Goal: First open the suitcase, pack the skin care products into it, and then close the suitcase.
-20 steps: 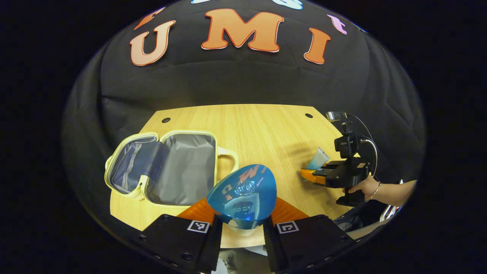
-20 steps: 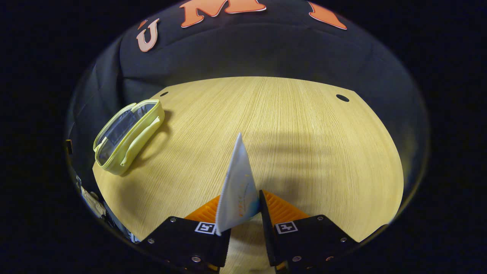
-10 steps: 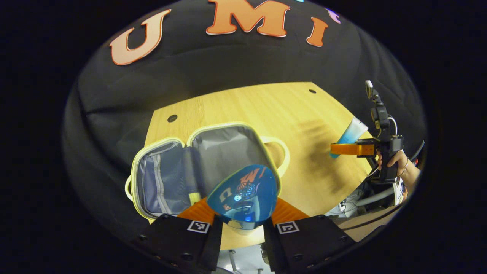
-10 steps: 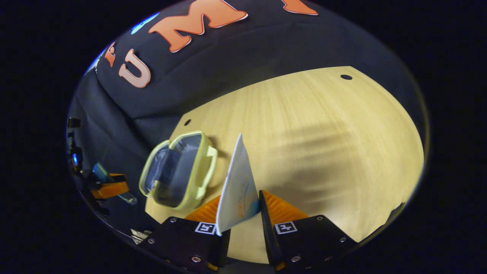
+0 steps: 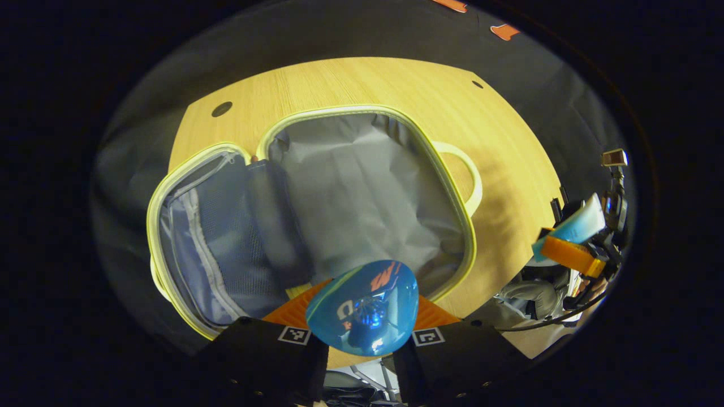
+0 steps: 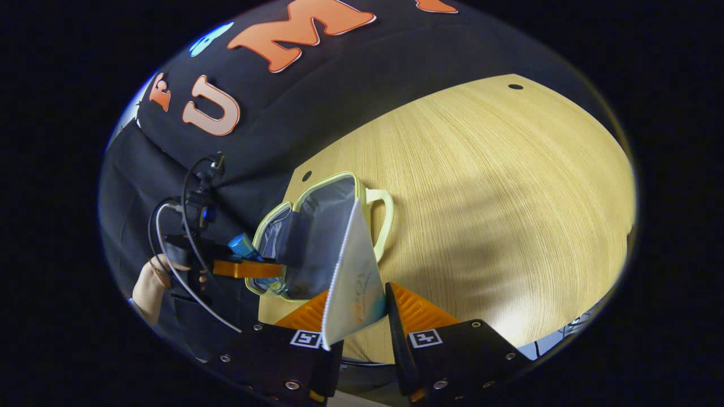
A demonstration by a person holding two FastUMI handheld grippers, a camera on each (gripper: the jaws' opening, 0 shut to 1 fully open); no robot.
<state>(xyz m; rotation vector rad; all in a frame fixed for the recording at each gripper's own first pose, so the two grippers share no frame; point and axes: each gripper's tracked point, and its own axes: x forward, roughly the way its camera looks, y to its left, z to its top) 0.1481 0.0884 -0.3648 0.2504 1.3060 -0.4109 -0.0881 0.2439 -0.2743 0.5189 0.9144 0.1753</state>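
Step in hand: the suitcase (image 5: 317, 198) already lay open flat on the bench (image 5: 396, 85), so the packing step was under way; neither product was inside yet.
Left tongs (image 5: 362, 308): clamped on a blue bottle (image 5: 362, 308), seen end-on between the two fingers; they hovered above the near rim of the suitcase, its grey-lined half straight ahead of them.
Right tongs (image 6: 358, 305): clamped on a white tube (image 6: 353, 271), crimped end pointing away from the tongs; the suitcase sat ahead and to their left, near but not beneath them.
Suitcase: pale yellow trim, carry handle (image 5: 461, 175) on the side toward the right tongs; mesh pocket half (image 5: 220, 226) to the left of the left tongs, plain grey half ahead.
Other hand seen: in the right gripper view the left tongs (image 6: 249, 268) and the hand (image 6: 150, 282) holding them sat over the suitcase's near edge.
Next move, by judgement: lower the left tongs into the grey half, then part the fingers so the bottle drops on the lining and not on the rim.
After that: the right tongs likely need to travel left over the opening before releasing the tube.
Left to do: closing the suitcase.
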